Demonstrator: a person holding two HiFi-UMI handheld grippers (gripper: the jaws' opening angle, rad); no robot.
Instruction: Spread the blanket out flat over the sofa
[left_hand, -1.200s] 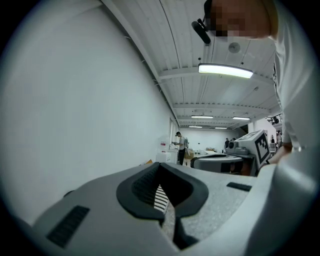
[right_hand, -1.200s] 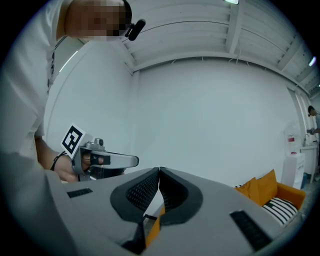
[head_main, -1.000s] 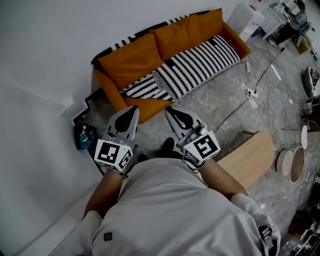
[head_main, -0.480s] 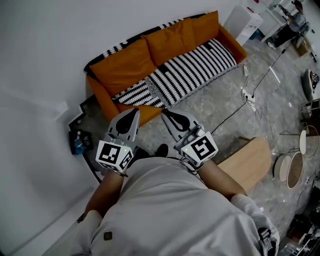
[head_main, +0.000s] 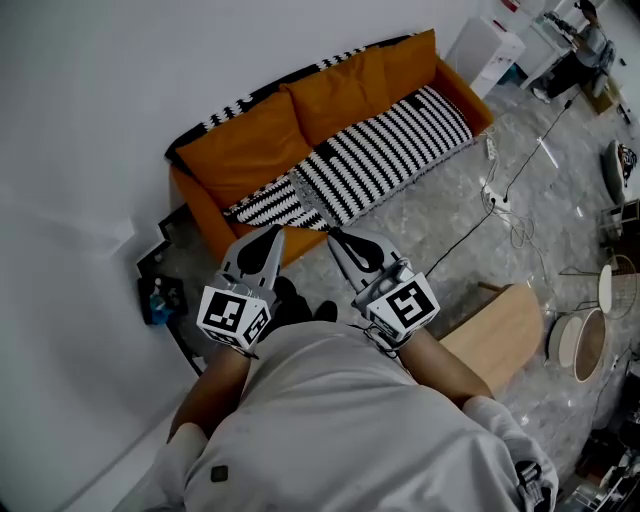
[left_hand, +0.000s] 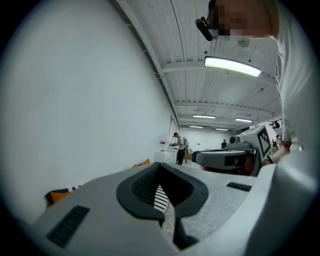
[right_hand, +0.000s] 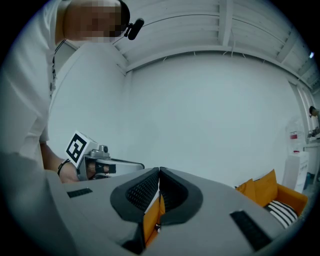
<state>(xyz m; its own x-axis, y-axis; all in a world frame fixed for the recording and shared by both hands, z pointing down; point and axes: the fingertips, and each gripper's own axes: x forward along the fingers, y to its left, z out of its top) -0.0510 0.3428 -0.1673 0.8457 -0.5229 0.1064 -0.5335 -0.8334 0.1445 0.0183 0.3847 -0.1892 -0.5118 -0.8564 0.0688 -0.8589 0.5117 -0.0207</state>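
Observation:
In the head view an orange sofa (head_main: 250, 140) stands against the white wall. A black-and-white striped blanket (head_main: 370, 155) lies rumpled along its seat, and another striped strip runs over the backrest top. My left gripper (head_main: 272, 232) and right gripper (head_main: 333, 236) are held side by side in front of the torso, pointing at the sofa's front edge, short of it. Both are shut with nothing in them. In the left gripper view its jaws (left_hand: 160, 164) meet, and blanket stripes show beyond them. In the right gripper view its jaws (right_hand: 159, 170) meet in front of orange sofa cloth.
A low wooden table (head_main: 495, 325) stands at my right. Cables and a power strip (head_main: 500, 185) lie on the marble floor. A dark shelf with a blue item (head_main: 160, 298) sits left of the sofa, a white unit (head_main: 485, 45) at its right end. People (left_hand: 178, 146) stand far off.
In the head view the sofa has shifted a little left and up. Both grippers stay shut and side by side, their tips slightly lower in the picture.

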